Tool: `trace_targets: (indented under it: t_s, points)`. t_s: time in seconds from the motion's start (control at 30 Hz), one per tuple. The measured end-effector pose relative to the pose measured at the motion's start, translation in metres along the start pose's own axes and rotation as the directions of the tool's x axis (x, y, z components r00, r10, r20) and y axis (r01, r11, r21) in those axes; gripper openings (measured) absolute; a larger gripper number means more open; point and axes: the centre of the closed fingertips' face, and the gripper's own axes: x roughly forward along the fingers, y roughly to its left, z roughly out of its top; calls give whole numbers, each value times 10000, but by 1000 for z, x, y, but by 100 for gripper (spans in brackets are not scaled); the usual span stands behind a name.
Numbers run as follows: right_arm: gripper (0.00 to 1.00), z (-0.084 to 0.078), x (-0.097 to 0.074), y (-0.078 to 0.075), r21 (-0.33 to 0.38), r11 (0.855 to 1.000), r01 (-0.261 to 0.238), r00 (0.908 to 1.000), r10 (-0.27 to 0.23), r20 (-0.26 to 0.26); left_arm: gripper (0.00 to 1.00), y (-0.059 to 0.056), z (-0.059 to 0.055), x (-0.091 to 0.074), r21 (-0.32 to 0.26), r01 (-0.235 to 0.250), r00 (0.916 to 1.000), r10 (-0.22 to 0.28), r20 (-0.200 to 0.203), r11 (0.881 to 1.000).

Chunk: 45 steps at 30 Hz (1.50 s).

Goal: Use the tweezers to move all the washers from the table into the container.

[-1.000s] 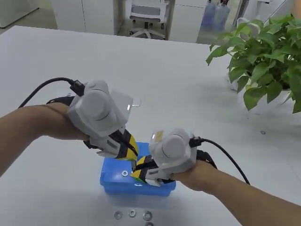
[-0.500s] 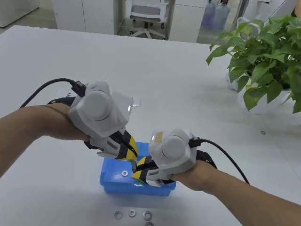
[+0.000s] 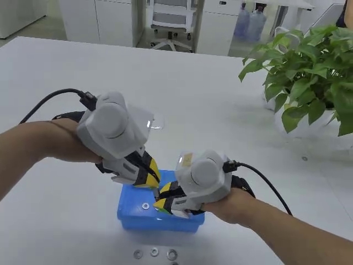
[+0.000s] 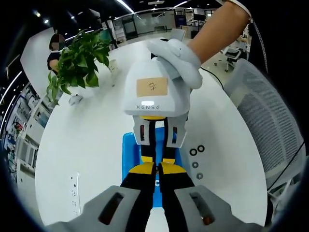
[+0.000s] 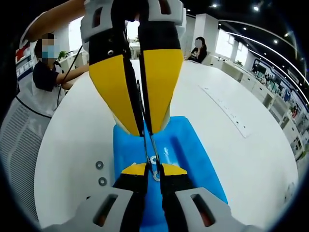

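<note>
Container (image 3: 132,216) on table (image 3: 209,99), one washer (image 3: 145,206) in it, loose washers (image 3: 154,252) just before it, plant (image 3: 309,61) well behind, right.

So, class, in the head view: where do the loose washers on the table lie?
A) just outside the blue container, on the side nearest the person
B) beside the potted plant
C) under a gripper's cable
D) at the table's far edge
A: the washers lie in a short row on the white table, close to the near wall of the blue container.
</note>
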Motion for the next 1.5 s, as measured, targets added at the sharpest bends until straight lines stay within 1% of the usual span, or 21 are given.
trace_targets:
  t_s: [0.17, 0.37, 0.53, 0.9, 1.3, 1.5]
  points:
    - [11, 6, -4, 1, -16, 9999, 105, 9999, -105, 96, 6, 0, 4, -6, -2, -99, 9999, 99, 40, 10000]
    - [11, 13, -11, 5, -81, 9997, 214, 9995, -212, 228, 6, -5, 10, -14, 146, -133, 9999, 134, -47, 9998]
    - [11, 19, -17, 8, -180, 9993, 330, 9990, -324, 307, 6, -7, 16, -19, 254, -160, 9999, 162, -56, 9995]
    - [11, 25, -30, 16, -290, 9979, 584, 9975, -572, 406, 6, -16, 26, -28, 240, -246, 9997, 246, -6, 9994]
    - [11, 26, -42, 32, -271, 9963, 817, 9951, -801, 571, 6, -35, 39, -32, 397, -155, 9999, 155, -11, 9991]
    - [11, 20, -47, 42, -201, 9960, 867, 9947, -854, 574, 6, -46, 44, -29, 465, -35, 10000, 35, -18, 9989]
